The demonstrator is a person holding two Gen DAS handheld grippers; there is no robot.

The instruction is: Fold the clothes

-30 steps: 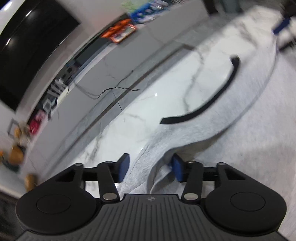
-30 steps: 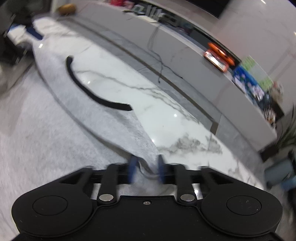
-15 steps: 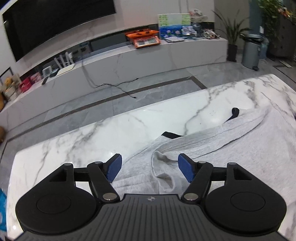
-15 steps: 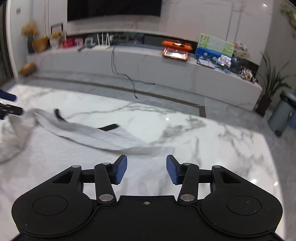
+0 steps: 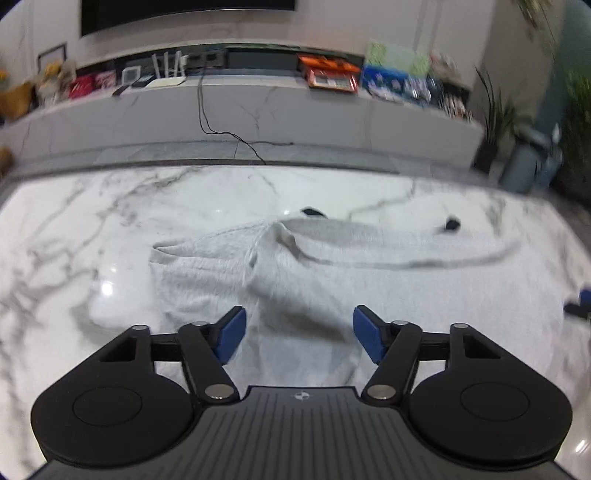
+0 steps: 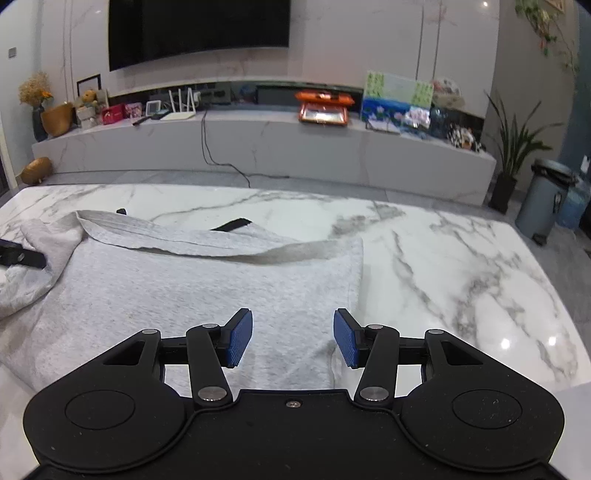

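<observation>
Both the left gripper (image 5: 298, 334) and right gripper (image 6: 293, 338) hover with jaws spread wide and empty over the grey shirt (image 6: 192, 284) lying mid-frame on the marble table (image 6: 461, 266), probably lining up the next fold.

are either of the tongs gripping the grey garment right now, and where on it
Nothing is held. The left tongs and right tongs are both open above the grey garment, which lies loose on the marble table.

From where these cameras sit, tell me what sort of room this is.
Most likely a home living room: a large wall-mounted TV above a long marble media console, a potted plant, and a marble table holding the grey garment.
</observation>
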